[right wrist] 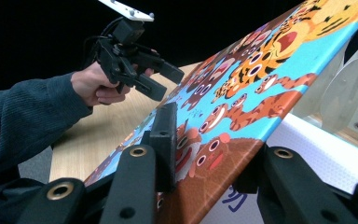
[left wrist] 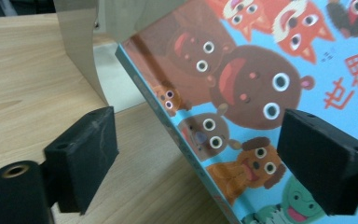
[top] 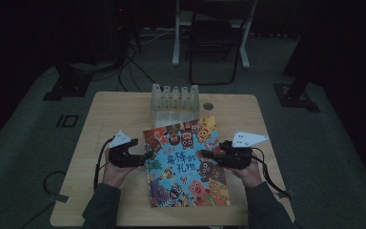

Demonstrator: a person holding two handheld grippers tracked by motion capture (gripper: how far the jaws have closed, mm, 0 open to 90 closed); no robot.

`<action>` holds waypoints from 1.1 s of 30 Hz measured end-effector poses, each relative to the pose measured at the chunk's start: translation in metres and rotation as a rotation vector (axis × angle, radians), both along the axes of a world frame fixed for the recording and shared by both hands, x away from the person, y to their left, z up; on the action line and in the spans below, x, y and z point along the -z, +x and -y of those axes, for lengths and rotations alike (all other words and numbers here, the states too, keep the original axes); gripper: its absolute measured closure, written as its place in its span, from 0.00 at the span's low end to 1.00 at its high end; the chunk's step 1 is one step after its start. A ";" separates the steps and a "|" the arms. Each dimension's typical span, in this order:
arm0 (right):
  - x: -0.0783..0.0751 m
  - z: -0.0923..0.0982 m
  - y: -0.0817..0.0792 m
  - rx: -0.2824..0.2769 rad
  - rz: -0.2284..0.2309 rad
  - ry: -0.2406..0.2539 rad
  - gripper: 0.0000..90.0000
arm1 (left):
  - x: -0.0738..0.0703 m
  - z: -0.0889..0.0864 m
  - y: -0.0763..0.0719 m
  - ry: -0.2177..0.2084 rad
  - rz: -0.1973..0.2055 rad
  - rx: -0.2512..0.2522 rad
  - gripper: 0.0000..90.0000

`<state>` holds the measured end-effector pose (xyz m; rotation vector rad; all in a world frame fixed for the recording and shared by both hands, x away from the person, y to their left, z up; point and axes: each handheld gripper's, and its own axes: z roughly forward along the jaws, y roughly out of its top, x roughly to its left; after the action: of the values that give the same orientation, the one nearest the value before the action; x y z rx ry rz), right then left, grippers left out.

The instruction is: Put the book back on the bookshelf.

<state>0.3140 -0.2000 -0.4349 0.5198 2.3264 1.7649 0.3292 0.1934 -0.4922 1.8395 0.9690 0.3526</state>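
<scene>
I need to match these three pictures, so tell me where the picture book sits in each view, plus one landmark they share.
High view: picture book at table centre, between both tools.
Left gripper view: its corner fills the upper right, edge between the open jaws.
Right gripper view: cover slants from lower left to upper right, clamped by the jaws.
Shared landmark: clear rack behind the book.

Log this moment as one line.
left tool: open, astride picture book edge | right tool: shut on book's opposite edge | book: tilted off table | rack: behind book
</scene>
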 end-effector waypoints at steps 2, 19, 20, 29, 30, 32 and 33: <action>0.000 0.001 -0.001 -0.004 0.005 0.004 0.75 | 0.000 0.001 0.001 -0.010 -0.006 0.008 0.12; 0.001 0.005 -0.004 -0.022 0.028 0.026 0.75 | -0.002 0.008 0.010 -0.061 -0.040 0.131 0.13; 0.001 0.005 -0.004 -0.022 0.028 0.027 0.75 | -0.001 0.008 0.010 -0.073 -0.045 0.135 0.14; 0.003 0.007 -0.002 -0.018 0.019 0.022 0.75 | 0.001 0.006 0.013 -0.104 -0.083 0.157 0.18; 0.003 0.007 -0.002 -0.017 0.018 0.020 0.75 | 0.001 0.005 0.013 -0.102 -0.085 0.155 0.18; 0.003 0.007 -0.001 -0.014 0.010 0.011 0.75 | -0.001 0.005 0.013 -0.083 -0.088 0.159 0.20; 0.003 0.007 -0.001 -0.015 0.006 0.012 0.75 | -0.001 0.006 0.012 -0.076 -0.087 0.159 0.20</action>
<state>0.3135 -0.2073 -0.4378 0.4994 2.3227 1.7851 0.3417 0.1875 -0.4908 1.8610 0.8756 0.1375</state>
